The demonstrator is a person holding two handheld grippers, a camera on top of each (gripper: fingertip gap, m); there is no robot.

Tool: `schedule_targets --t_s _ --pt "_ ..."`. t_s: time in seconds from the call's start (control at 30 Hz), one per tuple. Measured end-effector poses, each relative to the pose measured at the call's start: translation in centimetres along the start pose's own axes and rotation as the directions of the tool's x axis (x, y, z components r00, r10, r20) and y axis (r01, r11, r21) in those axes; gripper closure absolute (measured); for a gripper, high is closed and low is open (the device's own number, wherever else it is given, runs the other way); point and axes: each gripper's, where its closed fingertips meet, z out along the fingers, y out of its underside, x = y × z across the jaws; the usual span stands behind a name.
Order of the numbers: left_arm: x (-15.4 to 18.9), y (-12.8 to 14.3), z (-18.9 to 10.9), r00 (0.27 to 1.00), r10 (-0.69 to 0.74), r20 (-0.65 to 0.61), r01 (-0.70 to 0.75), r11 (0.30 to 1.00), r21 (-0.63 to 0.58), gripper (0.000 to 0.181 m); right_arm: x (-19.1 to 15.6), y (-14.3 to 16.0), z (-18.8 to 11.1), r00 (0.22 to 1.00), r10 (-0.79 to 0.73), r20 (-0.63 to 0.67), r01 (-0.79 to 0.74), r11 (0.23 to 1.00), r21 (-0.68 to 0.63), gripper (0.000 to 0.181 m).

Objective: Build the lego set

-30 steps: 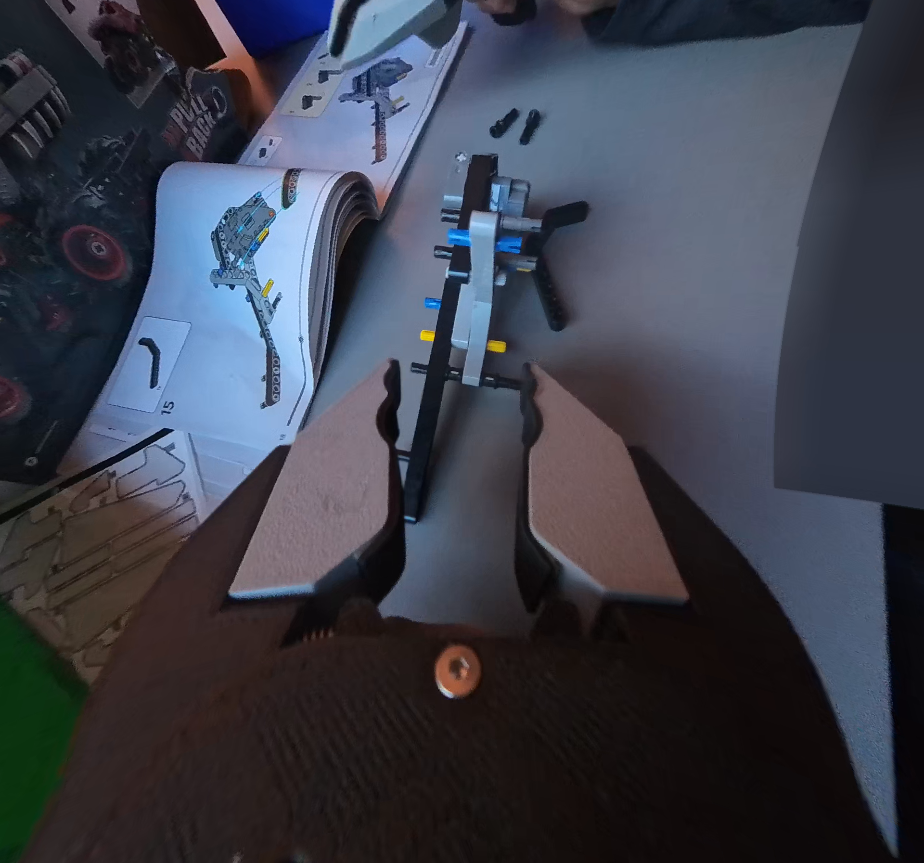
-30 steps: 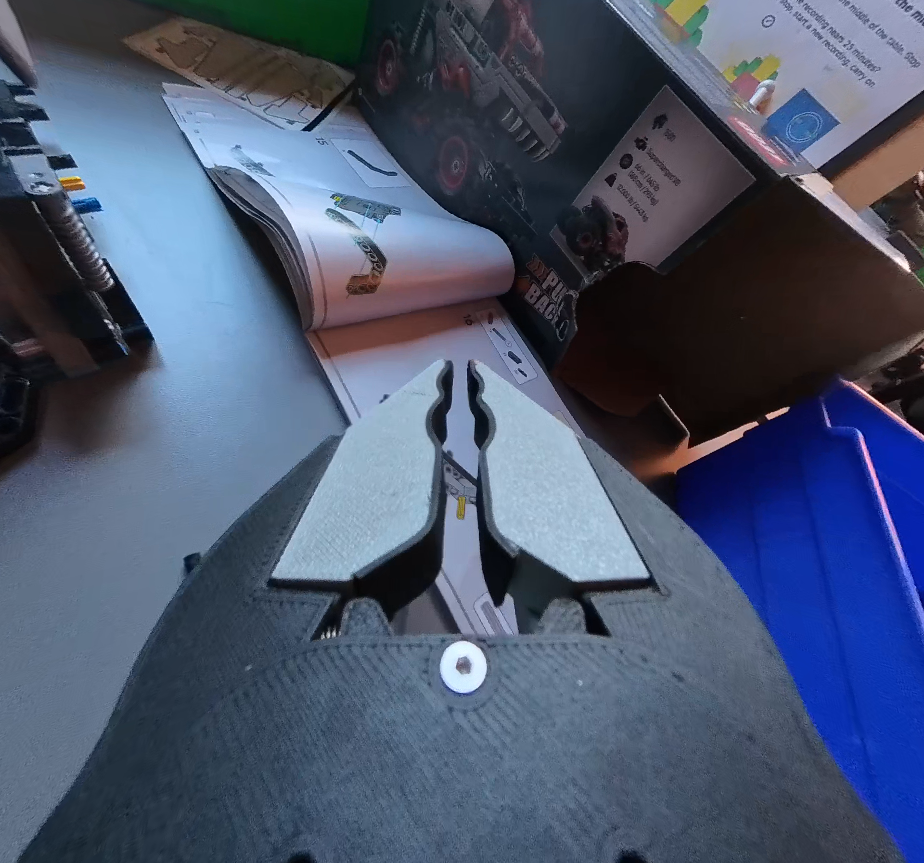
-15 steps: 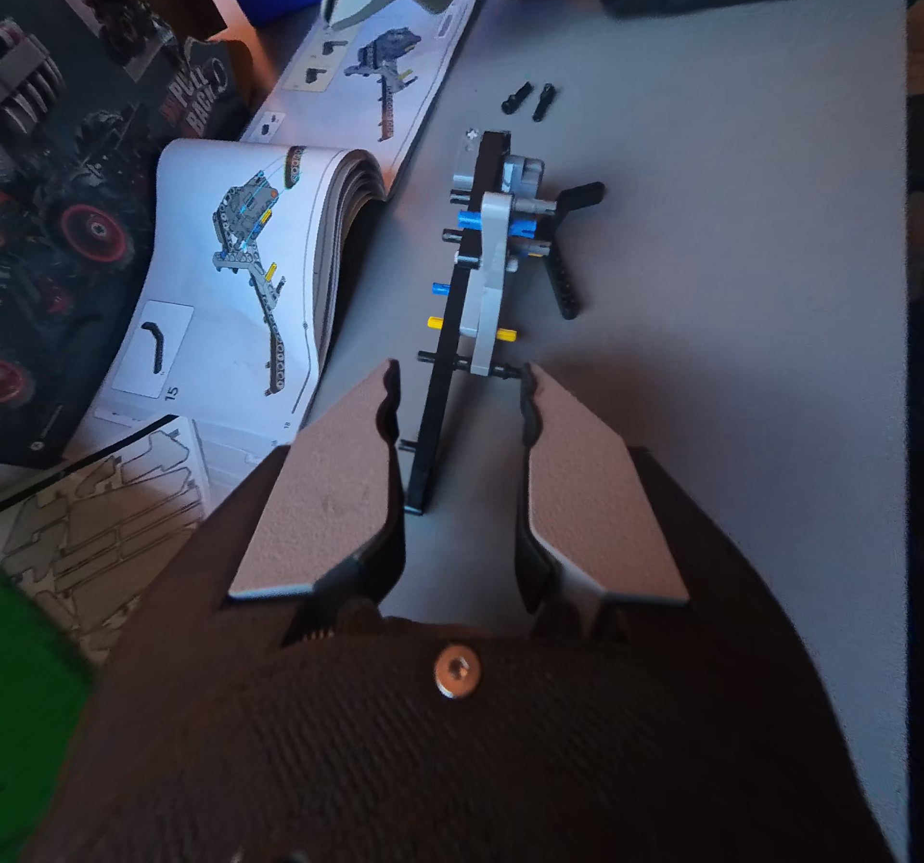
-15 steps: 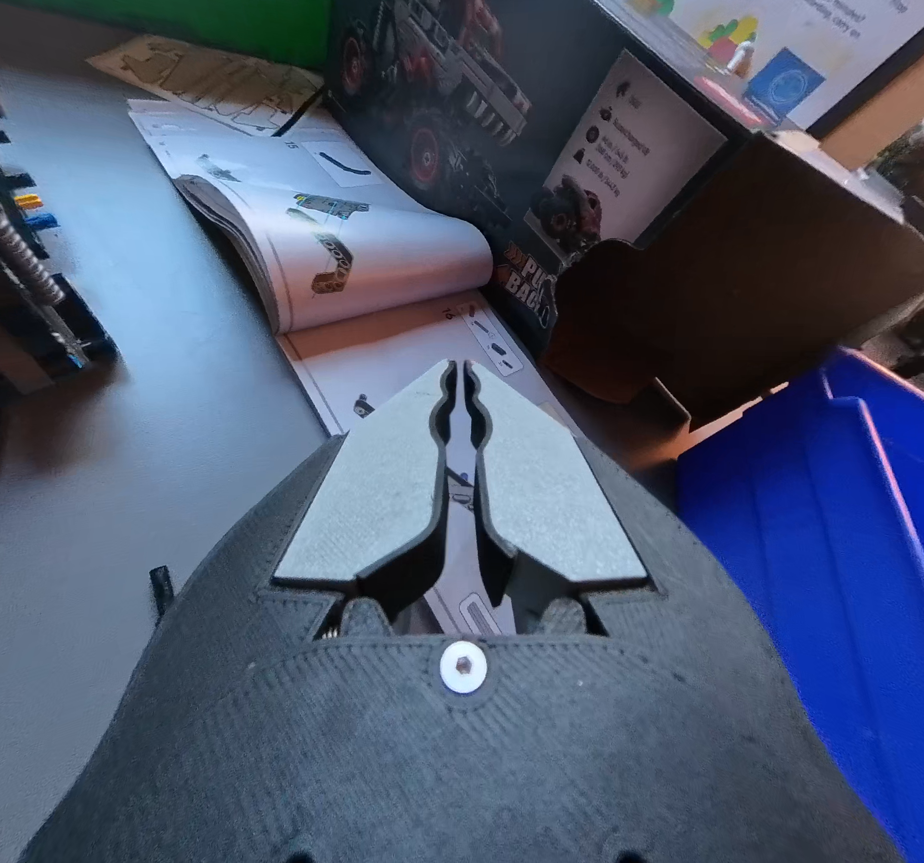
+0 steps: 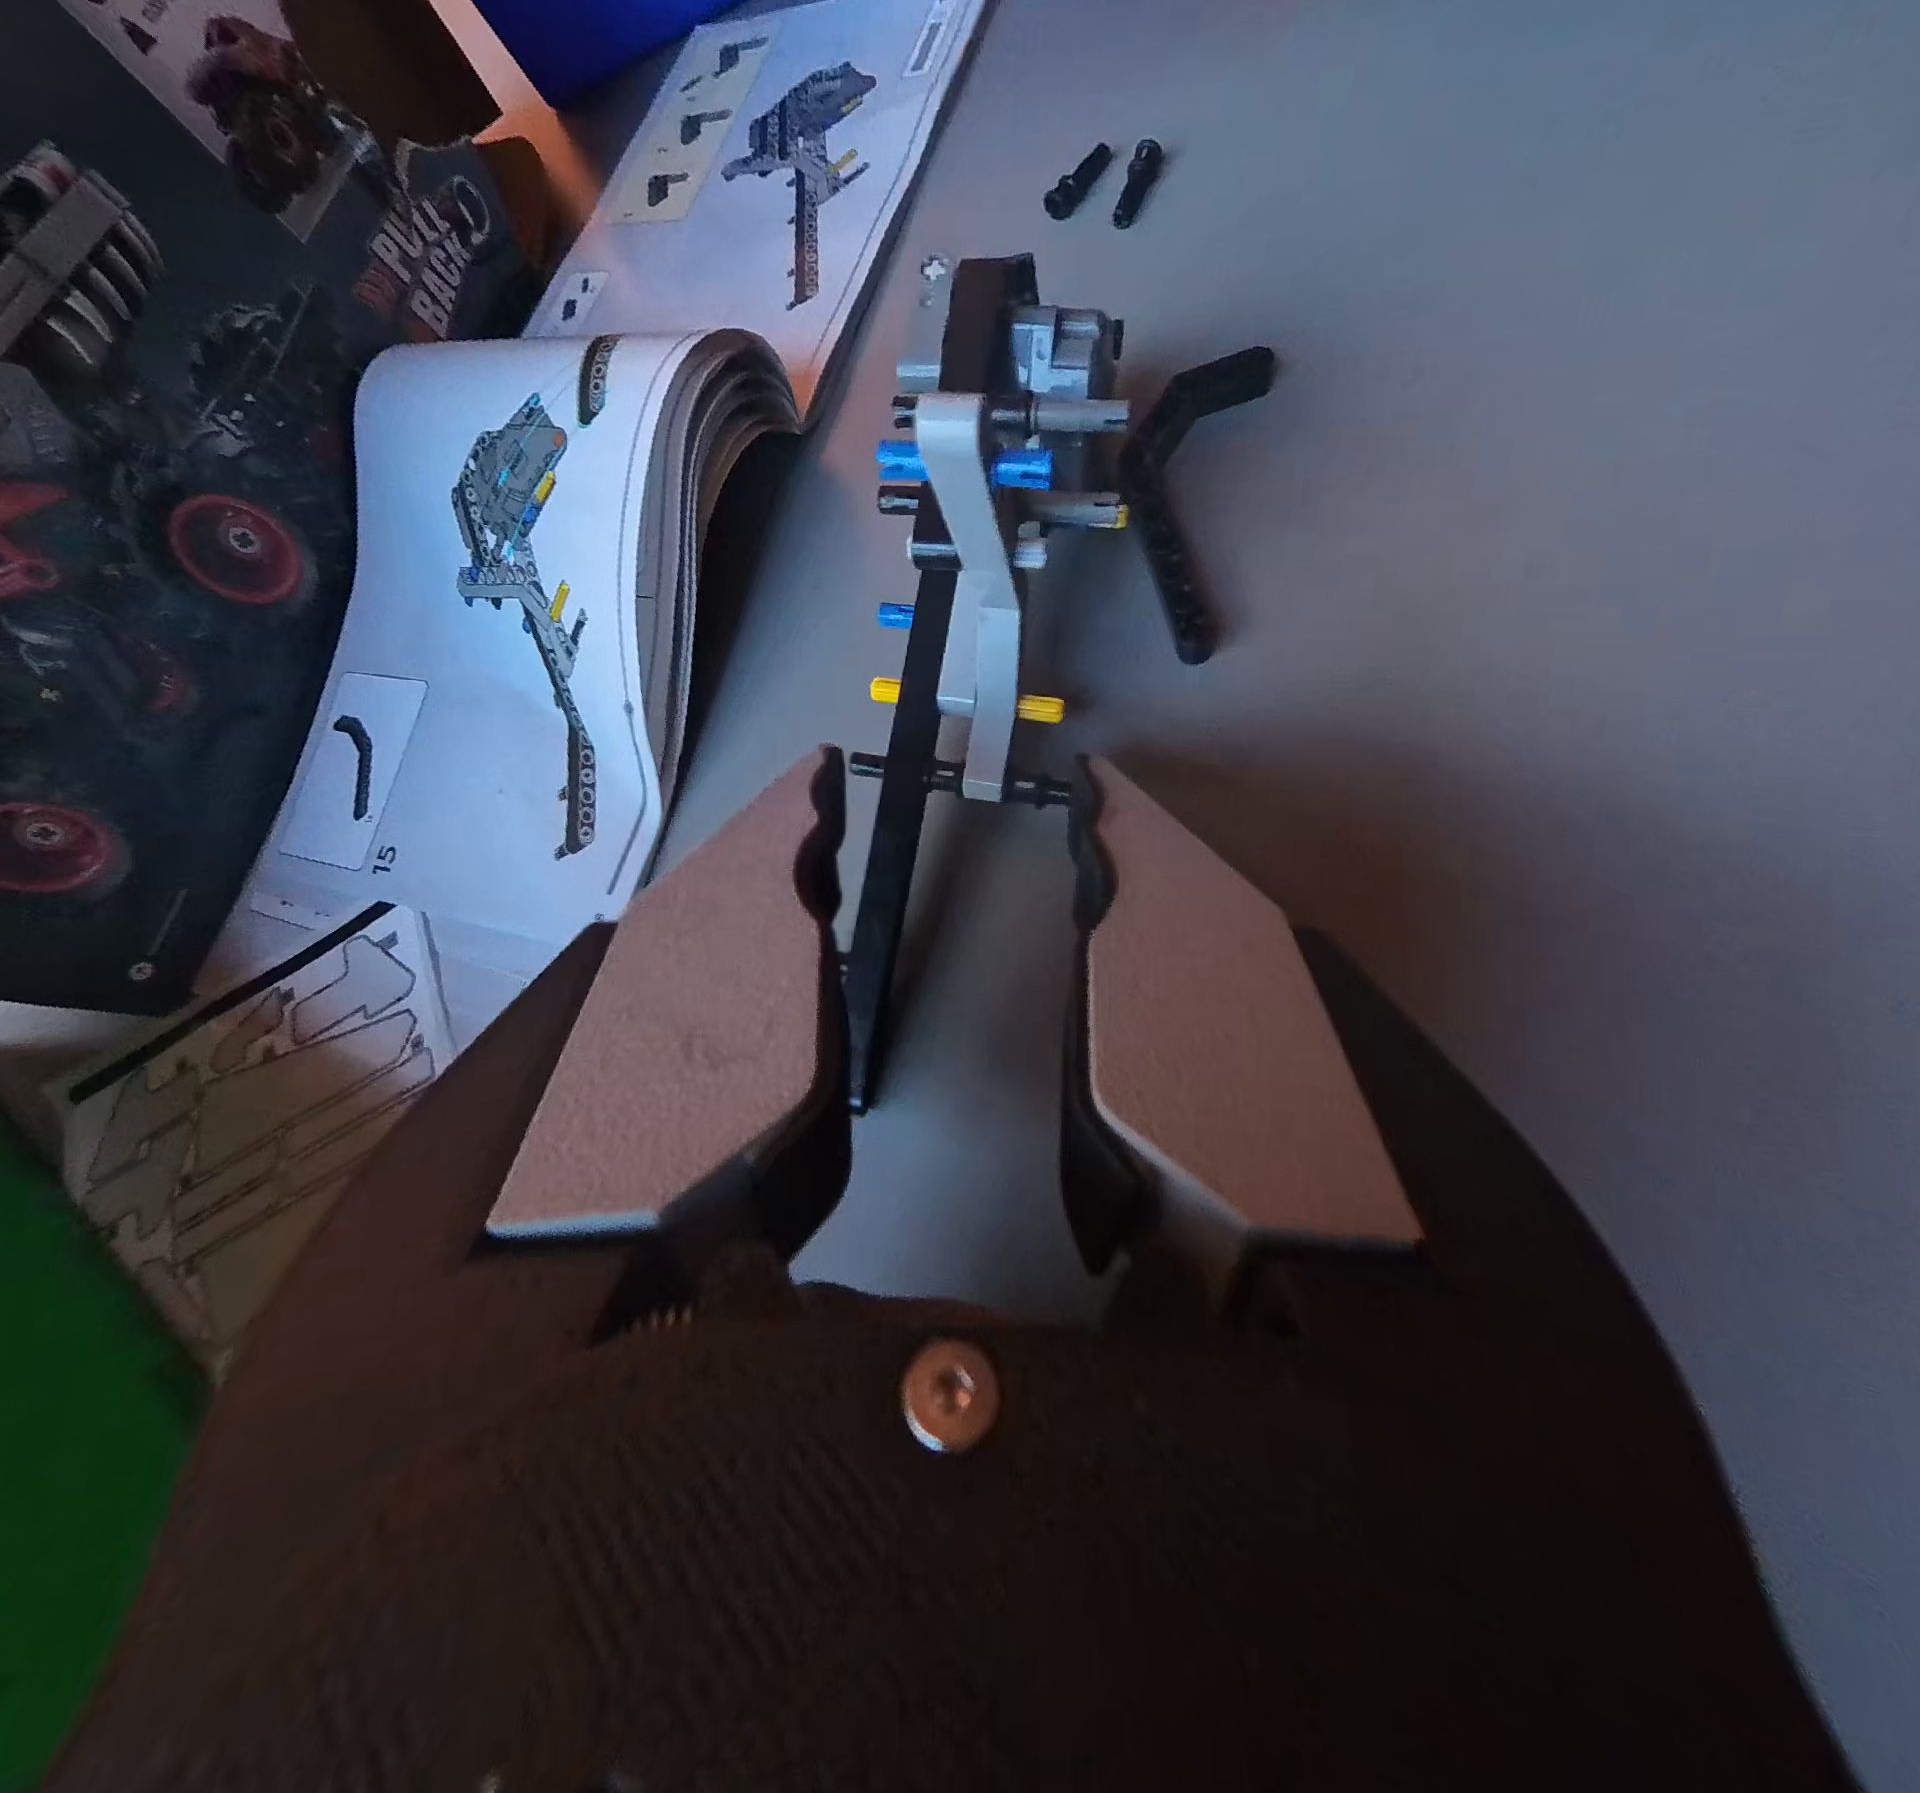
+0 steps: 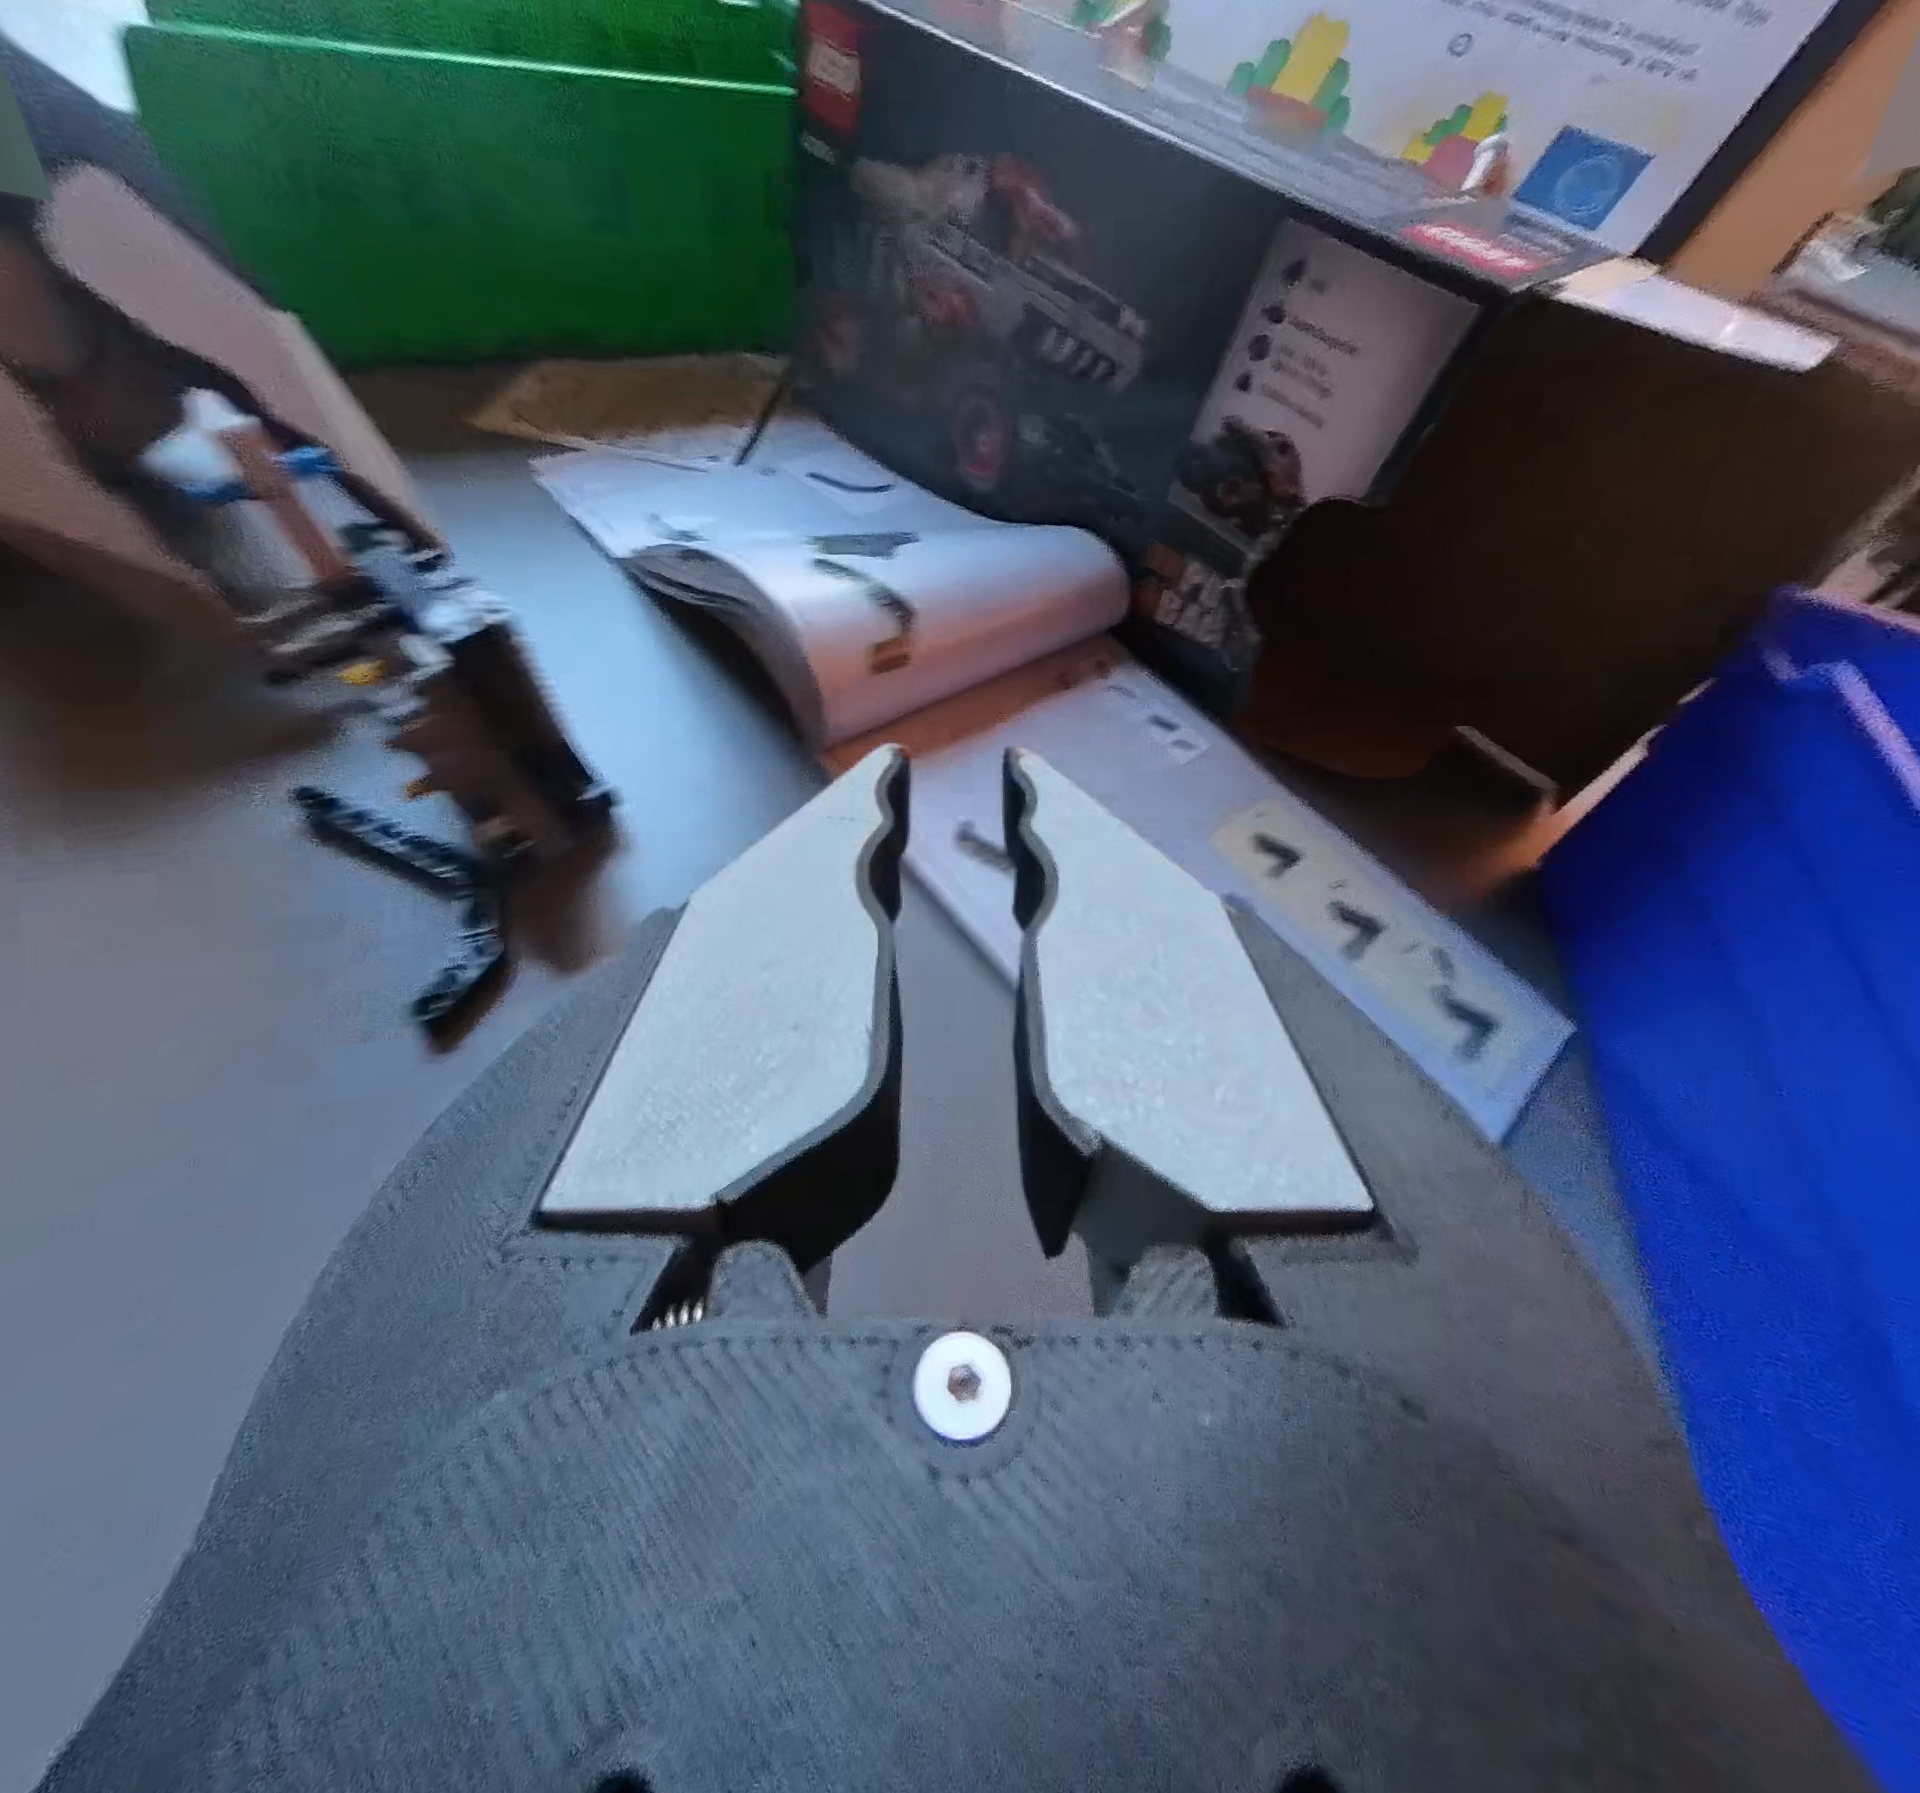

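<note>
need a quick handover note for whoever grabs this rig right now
Left claw: open, empty, straddling the near end of the partial lego assembly on the grey table; not visibly gripping it.
Right claw: slightly open, empty, over the edge of the open instruction booklet.
Loose parts: bent black beam right of the assembly, two black pins beyond it.
Done: frame with grey, blue and yellow parts.
Left: likely the bent beam and pins, then the remaining steps.

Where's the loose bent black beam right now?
Left wrist view: the bent black beam lies flat on the table, just right of the lego assembly, below two black pins.
</note>
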Motion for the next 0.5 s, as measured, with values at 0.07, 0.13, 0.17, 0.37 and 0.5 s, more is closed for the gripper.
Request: schedule_targets --t_s 0.07,0.13,0.17,0.37,0.5 --pt "-0.1 -0.1 -0.2 1.0 -0.008 -0.007 0.008 1.0 0.016 0.142 -2.1 0.4 -1.1 0.999 0.024 0.028 -0.024 1.0 -0.001 0.165" --pt "-0.1 0.0 -0.3 0.999 -0.031 -0.024 0.031 0.999 0.008 0.141 -4.0 0.6 -2.1 0.999 0.019 0.041 -0.019 1.0 -0.007 0.163" --pt "0.1 -0.1 -0.3 0.999 -0.039 -0.035 0.039 0.999 0.009 0.14 -5.1 0.7 -2.4 0.998 0.021 0.056 -0.02 1.0 -0.012 0.163" --pt "0.1 -0.9 -0.4 0.998 -0.048 -0.026 0.05 0.997 0.059 0.148 -9.7 2.8 -1.4 0.992 0.08 0.096 -0.063 0.984 -0.168 0.15" --pt "-0.2 -1.2 -0.5 0.995 -0.095 -0.03 0.097 0.992 0.078 0.149 -10.6 3.5 -0.2 0.996 0.034 0.088 -0.011 0.97 -0.245 0.148"
